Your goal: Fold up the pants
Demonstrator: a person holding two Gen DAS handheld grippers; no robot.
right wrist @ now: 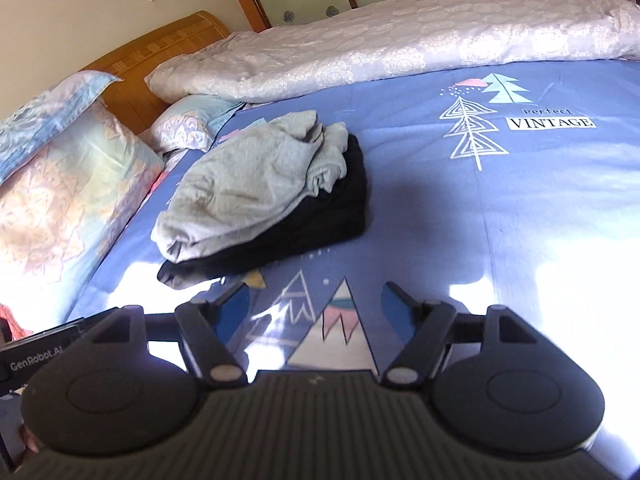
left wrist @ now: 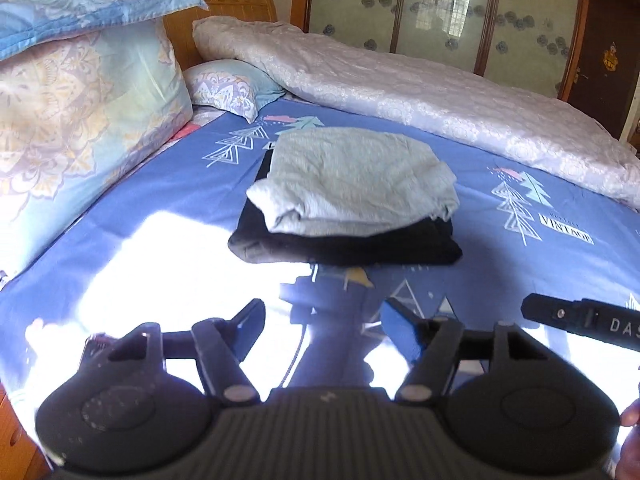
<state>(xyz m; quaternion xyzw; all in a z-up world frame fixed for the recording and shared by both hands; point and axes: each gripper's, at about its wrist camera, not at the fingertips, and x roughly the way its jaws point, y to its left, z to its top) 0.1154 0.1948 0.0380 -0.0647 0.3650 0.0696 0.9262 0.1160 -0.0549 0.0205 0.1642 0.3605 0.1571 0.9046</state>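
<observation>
Folded light grey pants (left wrist: 352, 182) lie on top of a folded black garment (left wrist: 344, 246) on the blue bed sheet (left wrist: 160, 200). The same stack shows in the right wrist view, grey pants (right wrist: 248, 184) over the black garment (right wrist: 320, 216), ahead and to the left. My left gripper (left wrist: 322, 316) is open and empty, hovering over the sheet just short of the stack. My right gripper (right wrist: 314, 298) is open and empty, over the sheet to the right of the stack. Part of the right gripper's body (left wrist: 584, 322) shows at the right of the left wrist view.
Patterned pillows (left wrist: 80, 112) lean against the wooden headboard (left wrist: 236, 4) on the left. A rolled pale quilt (left wrist: 420, 92) runs along the far side of the bed. A wardrobe (left wrist: 440, 8) stands behind it. Bright sunlight falls on the near sheet.
</observation>
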